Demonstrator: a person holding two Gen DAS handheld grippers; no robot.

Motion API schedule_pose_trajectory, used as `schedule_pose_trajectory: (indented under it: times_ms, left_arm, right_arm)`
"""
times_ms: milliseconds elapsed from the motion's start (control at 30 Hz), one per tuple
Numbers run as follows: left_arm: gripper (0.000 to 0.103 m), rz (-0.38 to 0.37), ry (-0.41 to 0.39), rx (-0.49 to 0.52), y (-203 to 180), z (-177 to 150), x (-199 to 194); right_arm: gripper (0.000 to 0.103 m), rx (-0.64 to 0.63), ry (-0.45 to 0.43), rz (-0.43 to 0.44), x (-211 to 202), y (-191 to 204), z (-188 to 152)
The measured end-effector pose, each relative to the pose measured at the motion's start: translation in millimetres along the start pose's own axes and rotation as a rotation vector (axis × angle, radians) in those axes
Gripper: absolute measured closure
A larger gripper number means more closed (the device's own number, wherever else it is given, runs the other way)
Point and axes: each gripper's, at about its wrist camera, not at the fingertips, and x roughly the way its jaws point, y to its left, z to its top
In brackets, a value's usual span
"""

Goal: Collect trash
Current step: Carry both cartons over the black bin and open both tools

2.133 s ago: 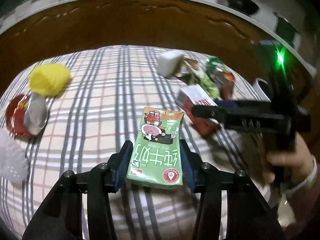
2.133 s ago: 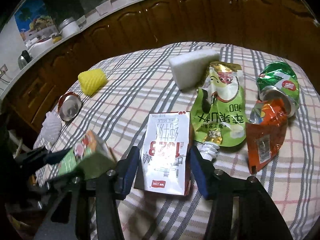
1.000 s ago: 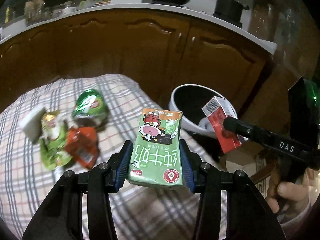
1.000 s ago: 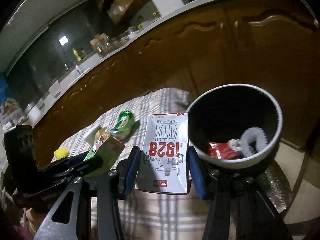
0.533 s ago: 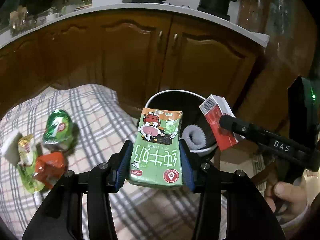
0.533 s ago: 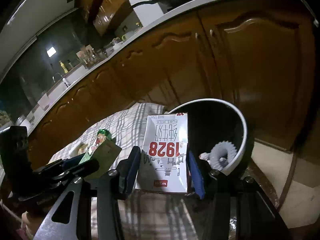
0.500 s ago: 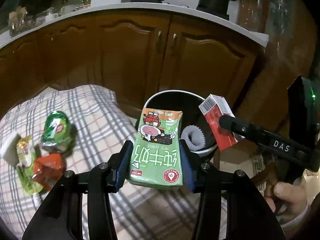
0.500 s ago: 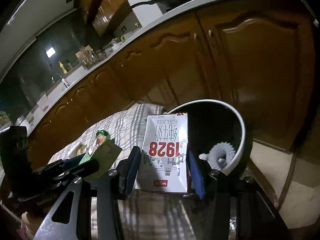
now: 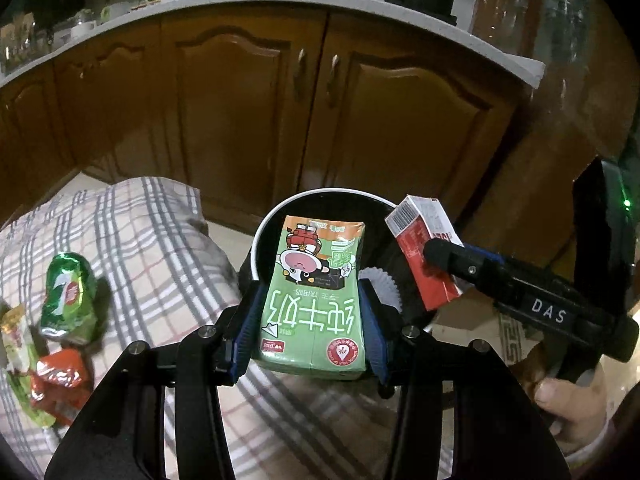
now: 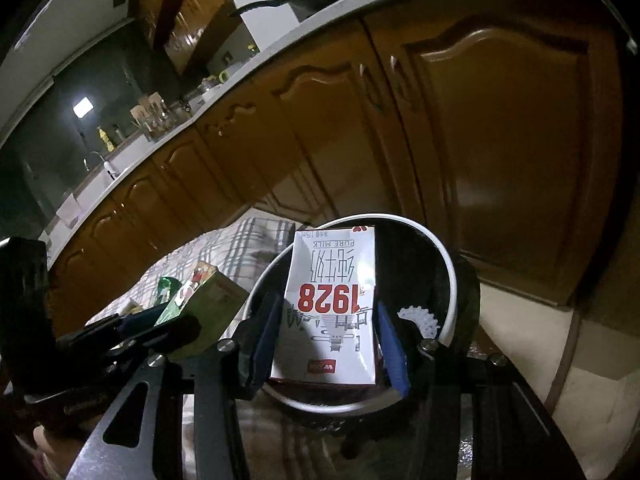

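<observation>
Both cartons have swung from the table to the bin (image 9: 267, 227). Left gripper (image 9: 311, 320) clamps one green carton (image 9: 316, 292), long axis pointing forward, its far end over the rim. Right gripper (image 10: 326, 340) clamps one white carton (image 10: 332, 304) directly above the opening, seemingly nearer. Two crushed cans remain left.

Bin (image 9: 264, 232) floor behind green carton (image 9: 314, 300)

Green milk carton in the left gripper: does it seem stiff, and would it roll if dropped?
The green milk carton looks stiff: its sides stay flat between the left gripper pads. Its boxy shape probably won't roll. Held by its lower part alone, it seems light, perhaps empty.
</observation>
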Motion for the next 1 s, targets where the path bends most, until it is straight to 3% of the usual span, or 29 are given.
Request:
schedule_pose_trajectory:
  times_ms: [800, 867, 933, 1000]
  left_arm:
    - [0.057, -0.022, 0.064, -0.007, -6.6, 13.9, 45.1]
    - [0.053, -0.026, 0.068, -0.006, -7.5, 14.7, 46.3]
    - [0.035, -0.02, 0.067, -0.011, -6.8, 14.9, 45.6]
    - [0.034, -0.021, 0.051, -0.014, -5.7, 13.6, 40.9]
  right_arm:
    - [0.053, 0.019, 0.044, -0.042, 25.4, -21.5, 11.2]
    - [0.051, 0.027, 0.042, -0.044, 26.1, -22.7, 12.4]
    - [0.047, 0.042, 0.046, -0.038, 26.1, -26.1, 12.8]
    - [0.046, 0.05, 0.04, -0.04, 24.4, -26.8, 11.9]
